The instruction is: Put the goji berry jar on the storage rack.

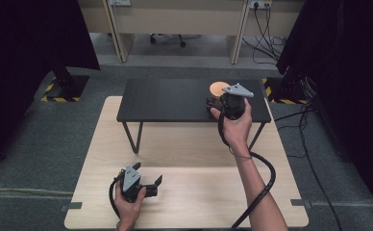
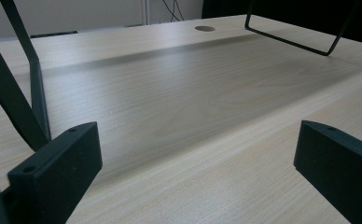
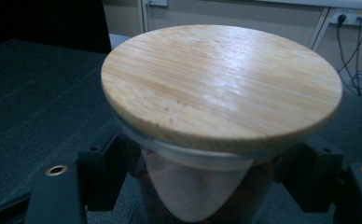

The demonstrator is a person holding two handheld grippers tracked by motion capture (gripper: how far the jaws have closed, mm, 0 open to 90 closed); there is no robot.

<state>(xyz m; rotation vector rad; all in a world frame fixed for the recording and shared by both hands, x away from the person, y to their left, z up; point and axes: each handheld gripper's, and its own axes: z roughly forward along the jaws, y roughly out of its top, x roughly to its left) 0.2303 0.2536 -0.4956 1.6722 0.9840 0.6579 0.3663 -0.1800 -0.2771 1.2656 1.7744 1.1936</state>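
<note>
A jar with a round wooden lid (image 3: 221, 79) and a clear glass body stands on the right part of the low black table (image 1: 175, 98); its lid (image 1: 218, 88) is orange-tan in the high view. My right gripper (image 3: 202, 172) has a jaw pressed against each side of the glass body just under the lid, so it is shut on the jar. A hand holds that right gripper (image 1: 215, 102) at the black table's right end. My left gripper (image 1: 156, 186) rests low over the front of the pale wooden table (image 1: 189, 144). In its own view, the left gripper (image 2: 198, 158) is open with nothing between its jaws.
The black table stands on thin metal legs (image 2: 11, 93) on the wooden table's far half. A cable (image 1: 266, 183) trails from the right gripper along the forearm. Black curtains (image 1: 26, 43) flank both sides, and loose cables (image 1: 266, 45) lie on the floor behind.
</note>
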